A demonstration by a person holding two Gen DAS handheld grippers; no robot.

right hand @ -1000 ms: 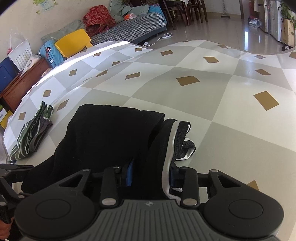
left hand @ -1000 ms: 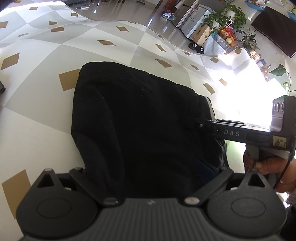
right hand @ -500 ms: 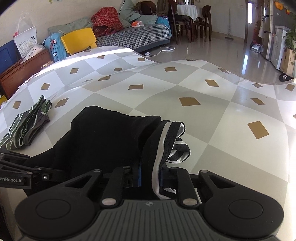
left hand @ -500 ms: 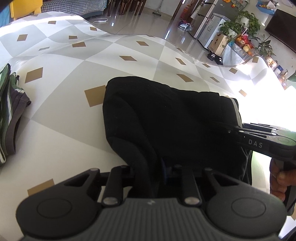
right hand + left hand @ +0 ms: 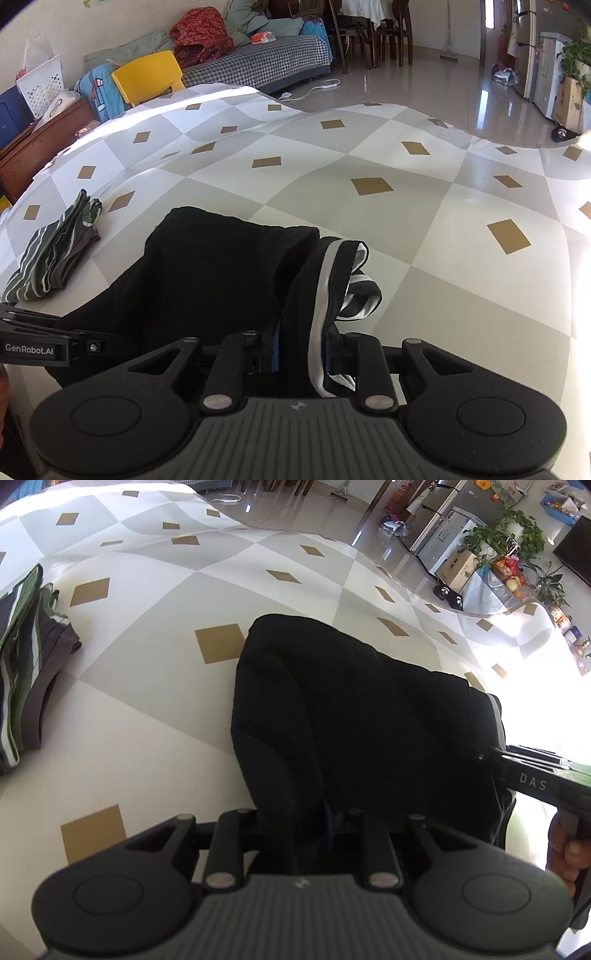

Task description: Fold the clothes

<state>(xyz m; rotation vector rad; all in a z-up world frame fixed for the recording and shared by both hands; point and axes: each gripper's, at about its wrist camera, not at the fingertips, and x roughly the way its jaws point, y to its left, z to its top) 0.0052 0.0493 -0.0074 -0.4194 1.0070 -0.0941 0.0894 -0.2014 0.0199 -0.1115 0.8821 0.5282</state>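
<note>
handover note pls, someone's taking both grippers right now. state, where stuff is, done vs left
Left gripper: shut on the near edge of the black garment.
Right gripper: shut on the same garment's white-trimmed edge.
The garment hangs doubled between the two grippers, its far end resting on the checked tablecloth.
Done: a striped green garment lies folded at the left of the cloth.
Left: probably lay the black piece flat, finish its fold, release both grippers. Keep both shut until it is down.
</note>
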